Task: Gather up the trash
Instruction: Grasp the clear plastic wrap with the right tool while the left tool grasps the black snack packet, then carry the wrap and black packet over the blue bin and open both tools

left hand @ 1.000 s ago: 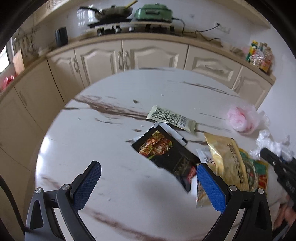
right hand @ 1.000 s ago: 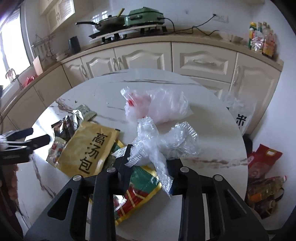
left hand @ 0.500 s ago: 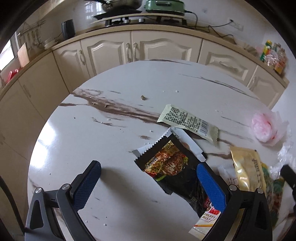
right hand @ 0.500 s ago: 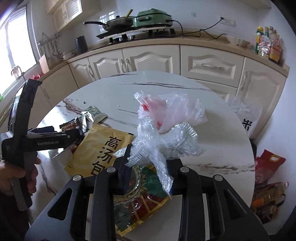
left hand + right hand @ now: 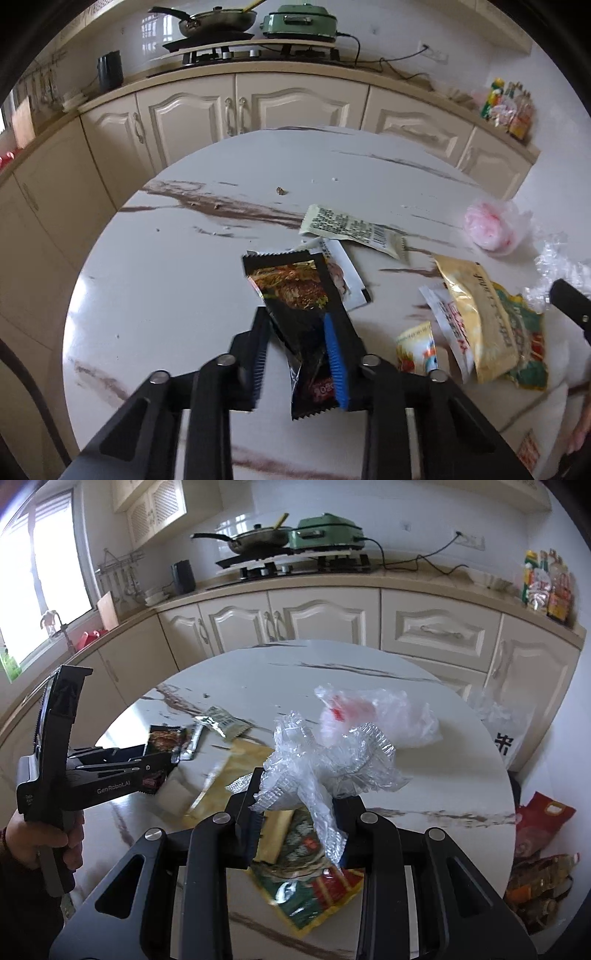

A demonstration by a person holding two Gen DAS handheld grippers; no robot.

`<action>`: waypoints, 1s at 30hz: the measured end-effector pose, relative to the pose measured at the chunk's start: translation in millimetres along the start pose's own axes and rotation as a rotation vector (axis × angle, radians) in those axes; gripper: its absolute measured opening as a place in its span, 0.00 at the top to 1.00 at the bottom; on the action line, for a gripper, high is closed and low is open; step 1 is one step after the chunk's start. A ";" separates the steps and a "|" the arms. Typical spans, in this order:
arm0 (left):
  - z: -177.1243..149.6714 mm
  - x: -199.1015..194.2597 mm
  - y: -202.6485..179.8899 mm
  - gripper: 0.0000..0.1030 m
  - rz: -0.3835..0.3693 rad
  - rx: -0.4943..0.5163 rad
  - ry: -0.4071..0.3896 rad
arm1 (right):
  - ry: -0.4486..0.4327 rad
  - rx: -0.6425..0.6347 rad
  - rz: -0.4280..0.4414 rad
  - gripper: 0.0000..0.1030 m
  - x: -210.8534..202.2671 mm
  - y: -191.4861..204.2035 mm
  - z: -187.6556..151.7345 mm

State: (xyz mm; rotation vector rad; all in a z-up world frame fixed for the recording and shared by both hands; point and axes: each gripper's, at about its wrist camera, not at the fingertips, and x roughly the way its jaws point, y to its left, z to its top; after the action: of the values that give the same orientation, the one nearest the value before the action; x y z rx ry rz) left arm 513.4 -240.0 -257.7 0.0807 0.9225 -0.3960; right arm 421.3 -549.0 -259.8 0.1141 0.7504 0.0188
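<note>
On the round marble table (image 5: 177,280) lies a black snack wrapper (image 5: 295,291). My left gripper (image 5: 295,325) is closing on its near end, and the blue pads (image 5: 334,354) pinch the crumpled foil. The left gripper (image 5: 155,766) also shows from the side in the right wrist view. My right gripper (image 5: 295,797) is shut on a wad of clear crinkled plastic (image 5: 325,760), held above a green and yellow wrapper (image 5: 314,893). A gold packet (image 5: 476,306), a beige sachet (image 5: 351,225), a white sachet (image 5: 343,273) and a pink-white plastic bag (image 5: 487,225) lie around.
Cream cabinets (image 5: 240,107) ring the far side, with a pan (image 5: 218,18) and a green cooker (image 5: 303,20) on the counter. Food bags (image 5: 543,834) stand on the floor right of the table. A person's hand (image 5: 40,842) grips the left tool.
The left gripper's wide-open jaws have closed around the black wrapper's near end, which now bends up between the pads. The right gripper, still holding the clear plastic, has risen slightly.
</note>
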 end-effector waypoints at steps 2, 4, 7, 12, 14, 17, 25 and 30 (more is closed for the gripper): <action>-4.3 -6.0 11.1 0.87 -0.044 -0.021 -0.004 | -0.001 -0.007 0.008 0.72 -1.8 6.0 -0.2; -7.7 -12.4 18.1 0.90 -0.056 -0.022 -0.011 | -0.001 -0.015 0.012 0.72 -3.4 12.5 -0.8; -15.8 -22.7 24.1 0.93 -0.072 -0.027 -0.014 | -0.003 -0.025 0.027 0.72 -4.9 23.1 -0.2; -29.8 -54.0 33.0 0.95 -0.092 -0.027 -0.043 | -0.014 -0.057 0.058 0.72 -8.3 50.3 0.5; -35.3 -68.8 38.1 0.95 -0.092 -0.031 -0.057 | -0.015 -0.068 0.071 0.72 -8.7 61.4 0.7; -43.5 -87.6 51.7 0.96 -0.097 -0.050 -0.078 | -0.016 -0.085 0.093 0.72 -8.4 80.8 0.9; -64.7 -116.3 86.1 0.96 -0.139 -0.091 -0.047 | -0.004 -0.118 0.116 0.72 -1.2 122.6 -3.0; -80.7 -121.2 93.4 0.91 -0.134 -0.078 0.002 | 0.020 -0.134 0.130 0.72 3.7 141.0 -10.2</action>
State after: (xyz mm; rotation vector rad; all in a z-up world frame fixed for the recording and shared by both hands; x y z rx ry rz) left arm 421.3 -98.4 -220.4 -0.0523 0.9469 -0.4842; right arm 420.4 -407.7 -254.2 0.0350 0.7589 0.1935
